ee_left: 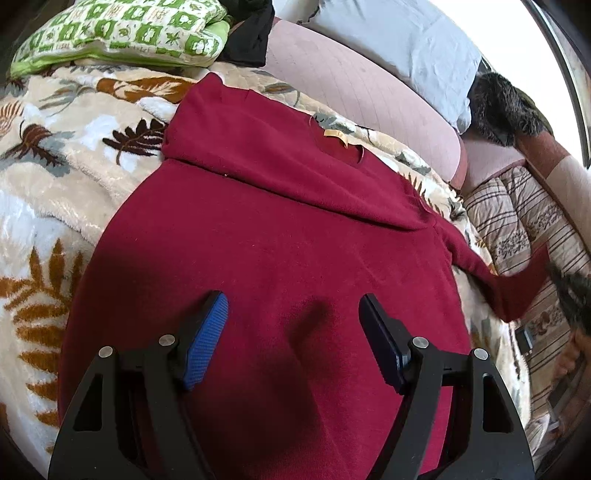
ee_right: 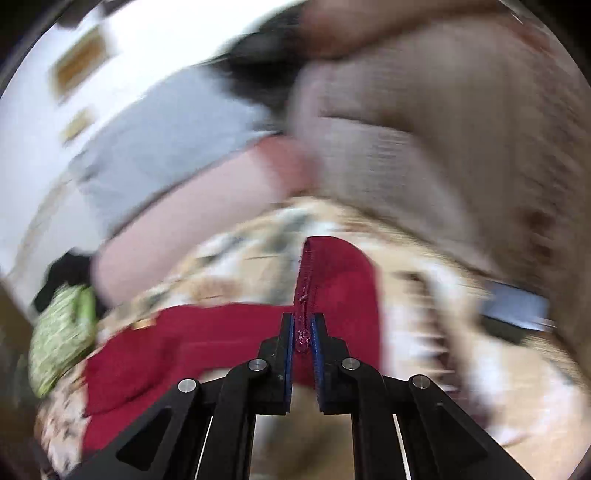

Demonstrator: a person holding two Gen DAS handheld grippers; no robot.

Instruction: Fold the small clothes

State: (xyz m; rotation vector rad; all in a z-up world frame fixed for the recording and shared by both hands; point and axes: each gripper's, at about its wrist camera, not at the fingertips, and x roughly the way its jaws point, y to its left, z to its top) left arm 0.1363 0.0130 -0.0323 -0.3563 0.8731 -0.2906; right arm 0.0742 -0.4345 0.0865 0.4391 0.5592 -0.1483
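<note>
- Green-patterned pillow [ee_left: 118,33] far up and left of the red sweater [ee_left: 266,236], on the bed; not part of the fold.
- Leaf-print blanket [ee_left: 55,177] spread under and around the red sweater, serving as the folding surface.
- Red sweater lying mostly flat on that blanket, neckline and yellow label [ee_left: 335,135] toward the far edge, body spread wide and close under the camera.
- Near the sweater's left shoulder, a diagonal crease and a doubled-over layer: looks like the left sleeve already turned in across the chest, though hard to be sure.
- Left tongs [ee_left: 291,317] hanging just above the sweater's lower body, spread wide, gripping nothing, shadow falling on the cloth between the pads.
- Right of the sweater's body, the right sleeve [ee_left: 513,291] stretched outward and lifted off the blanket toward the striped quilt [ee_left: 517,218].
- Right tongs [ee_right: 303,328] pressed together on the sleeve's cuff edge, red knit caught between the blue pads; view heavily blurred, so fine detail lost.
- Judged progress: early to middle. Garment laid out, one side possibly folded; right sleeve in hand but not yet laid across the body; lengthwise fold of the body not yet done.
</note>
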